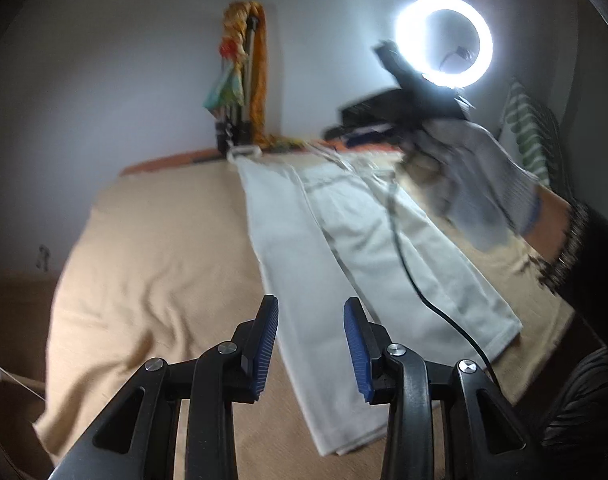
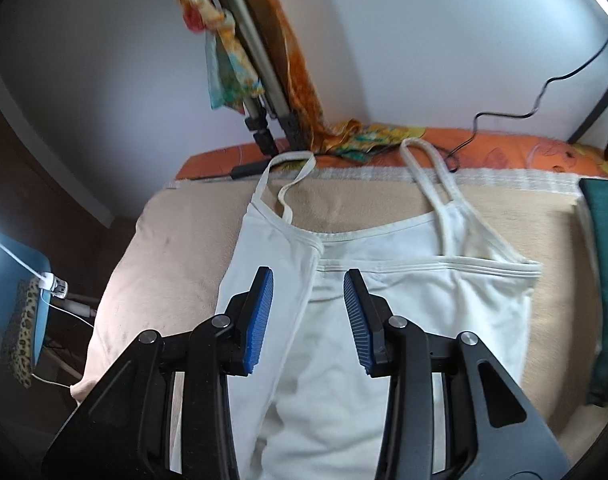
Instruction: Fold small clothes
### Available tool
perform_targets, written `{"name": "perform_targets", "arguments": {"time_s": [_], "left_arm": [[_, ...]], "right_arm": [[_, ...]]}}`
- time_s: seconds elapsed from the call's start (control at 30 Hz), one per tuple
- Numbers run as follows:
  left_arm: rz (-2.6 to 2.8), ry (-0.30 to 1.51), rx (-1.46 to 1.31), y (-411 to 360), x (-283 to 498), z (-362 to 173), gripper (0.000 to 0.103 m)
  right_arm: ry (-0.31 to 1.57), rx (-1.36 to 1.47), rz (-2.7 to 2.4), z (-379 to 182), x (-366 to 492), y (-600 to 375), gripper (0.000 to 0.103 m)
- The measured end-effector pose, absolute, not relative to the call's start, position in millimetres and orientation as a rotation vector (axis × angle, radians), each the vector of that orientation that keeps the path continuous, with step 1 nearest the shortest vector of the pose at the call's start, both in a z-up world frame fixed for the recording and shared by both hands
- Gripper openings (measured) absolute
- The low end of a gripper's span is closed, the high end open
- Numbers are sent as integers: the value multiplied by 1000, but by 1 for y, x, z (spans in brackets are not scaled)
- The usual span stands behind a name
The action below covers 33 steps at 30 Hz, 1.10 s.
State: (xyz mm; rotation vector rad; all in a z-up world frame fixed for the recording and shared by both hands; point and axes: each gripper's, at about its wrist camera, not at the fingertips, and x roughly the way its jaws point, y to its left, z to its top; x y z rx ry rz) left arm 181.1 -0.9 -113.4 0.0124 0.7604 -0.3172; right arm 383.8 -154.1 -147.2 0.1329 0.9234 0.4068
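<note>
Across the beige blanket a white top is lying flat with its left side folded inward, straps pointing toward twelve o'clock, while the left gripper and right gripper are hovering above it, fingers spread, holding nothing.

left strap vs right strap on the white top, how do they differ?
In the right wrist view, the thin left shoulder strap of the white camisole top lies spread in an open loop; the thin right shoulder strap lies stretched long and narrow. Both reach the orange bed edge.
</note>
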Motion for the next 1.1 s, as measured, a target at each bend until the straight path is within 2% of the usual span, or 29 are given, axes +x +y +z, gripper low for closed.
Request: {"name": "perform_targets", "arguments": {"time_s": [0.27,0.47,0.87,1.1], "left_arm": [[-313,714,30,-6,209,-84,35],[-354,708,93,-53,213,-75,33],[-584,810,210,-193,162,-145,29],[-665,897,236,-239,154,-179,29]], "right_arm": [[854,118,372,-115,341,-224,39],[846,135,348,-111,327,-282,39],[898,203,347,-135,325,-367,39],[881,241,357,-138,319,-402,39]]}}
